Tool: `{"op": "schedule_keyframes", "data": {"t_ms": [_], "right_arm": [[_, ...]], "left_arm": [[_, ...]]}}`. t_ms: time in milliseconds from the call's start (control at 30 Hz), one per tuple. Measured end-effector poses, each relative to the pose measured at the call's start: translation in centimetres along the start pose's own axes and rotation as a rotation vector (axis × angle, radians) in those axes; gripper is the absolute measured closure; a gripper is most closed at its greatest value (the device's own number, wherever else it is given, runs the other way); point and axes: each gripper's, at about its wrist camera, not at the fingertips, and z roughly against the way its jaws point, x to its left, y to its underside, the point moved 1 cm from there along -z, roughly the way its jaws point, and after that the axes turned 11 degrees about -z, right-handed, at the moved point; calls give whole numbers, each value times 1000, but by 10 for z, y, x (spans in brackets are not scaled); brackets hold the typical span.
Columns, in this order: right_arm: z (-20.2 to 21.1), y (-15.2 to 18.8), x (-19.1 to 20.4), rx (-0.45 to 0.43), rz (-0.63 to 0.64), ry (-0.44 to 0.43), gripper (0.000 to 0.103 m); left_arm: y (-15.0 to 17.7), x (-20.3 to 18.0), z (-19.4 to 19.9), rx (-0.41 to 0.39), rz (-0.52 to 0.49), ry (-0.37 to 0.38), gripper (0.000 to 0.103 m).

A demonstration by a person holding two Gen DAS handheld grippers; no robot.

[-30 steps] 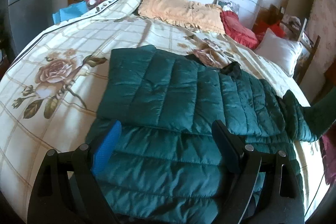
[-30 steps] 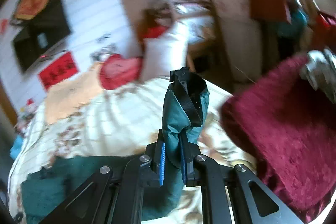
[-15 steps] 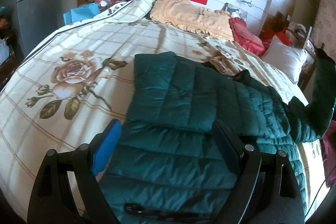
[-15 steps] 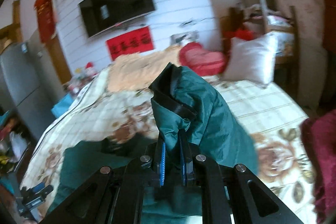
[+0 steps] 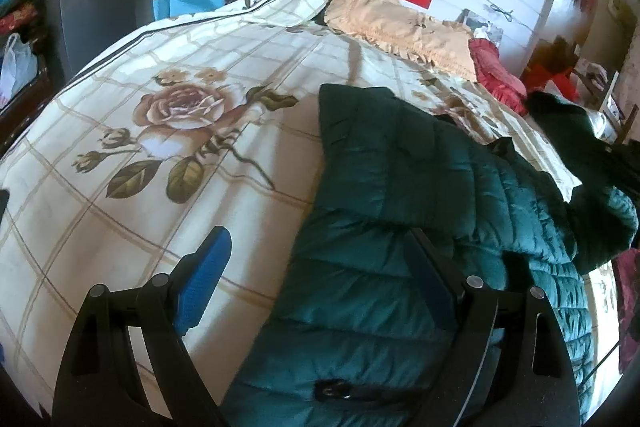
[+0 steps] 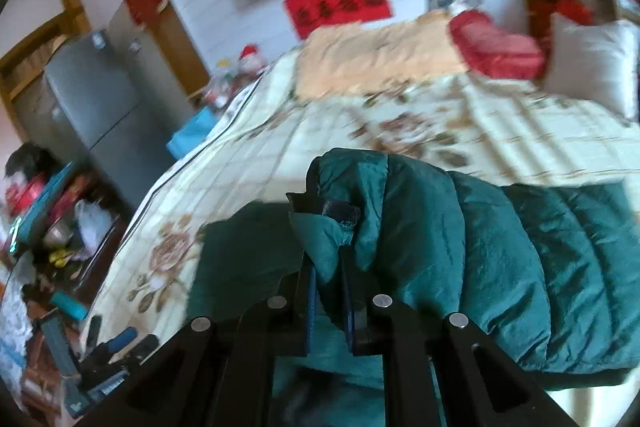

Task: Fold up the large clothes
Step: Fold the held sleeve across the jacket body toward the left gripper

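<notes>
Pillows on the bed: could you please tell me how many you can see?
3: a beige pillow by the wall, a red pillow right of it, a white pillow at the right edge. Others may be hidden.

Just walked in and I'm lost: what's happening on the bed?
A person with a gripper in each hand is folding a dark green puffer jacket spread on the floral bedspread. The right gripper is shut on the jacket's sleeve cuff, holding it over the jacket body. The left gripper is open and empty, one finger above the bedspread, the other above the jacket's edge. One side is already folded in.
</notes>
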Motion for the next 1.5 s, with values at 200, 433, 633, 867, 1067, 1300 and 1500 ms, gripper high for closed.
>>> {"op": "schedule_keyframes", "data": {"t_ms": [200, 433, 633, 867, 1067, 1300, 1500], "right_arm": [[-54, 20, 49, 101, 40, -66, 93], [-123, 50, 85, 276, 78, -89, 91], [-107, 51, 68, 302, 4, -182, 38], [-13, 39, 22, 153, 15, -136, 32], [48, 38, -43, 62, -32, -13, 28], [85, 42, -119, 0, -156, 103, 28], [79, 32, -125, -37, -172, 150, 28]], "left_arm": [[6, 13, -6, 16, 34, 4, 15], [8, 19, -9, 24, 59, 16, 15], [1, 17, -10, 10, 80, 63, 15], [-34, -18, -20, -24, 56, 139, 15], [-57, -51, -63, 51, 63, 147, 15], [-72, -79, -85, 55, 25, 153, 71], [-89, -68, -58, -22, -11, 149, 88]]}}
